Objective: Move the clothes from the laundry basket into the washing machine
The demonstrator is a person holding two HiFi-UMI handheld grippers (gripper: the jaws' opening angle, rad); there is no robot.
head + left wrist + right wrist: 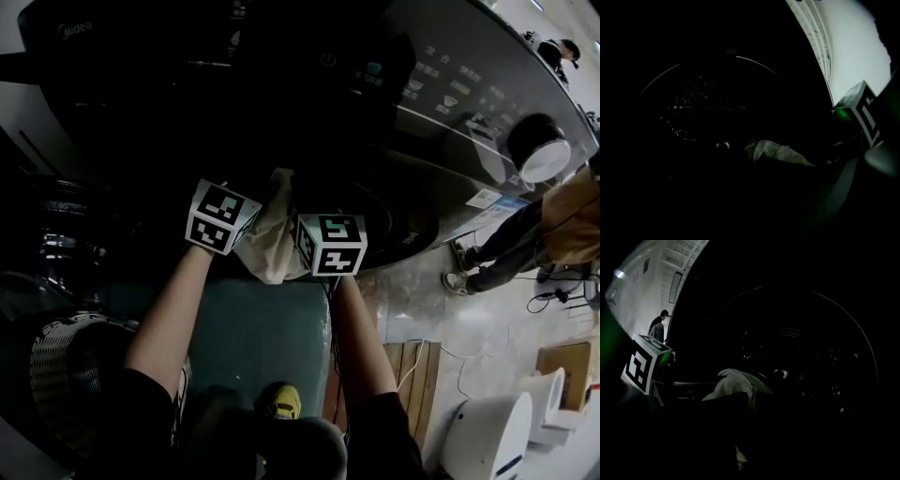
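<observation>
- Fingers of the left gripper (753, 171) are closed tight, apparently pinching a beige garment (270, 246); darkness hides the contact itself.
- On the right gripper (746, 413), fingers sit nearly together, clamped on the same cloth running down between them.
- That garment hangs between both grippers at the mouth of the washing machine (450, 103), well apart from the laundry basket (66, 370).

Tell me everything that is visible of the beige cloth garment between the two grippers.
The beige cloth garment looks soft, thin and crumpled, in one plain pale colour; its kind cannot be told. It hangs bunched between the left gripper and the right gripper, which both seem to grip it, at the dark round opening of the grey washing machine. Its lower part hangs loose.
</observation>
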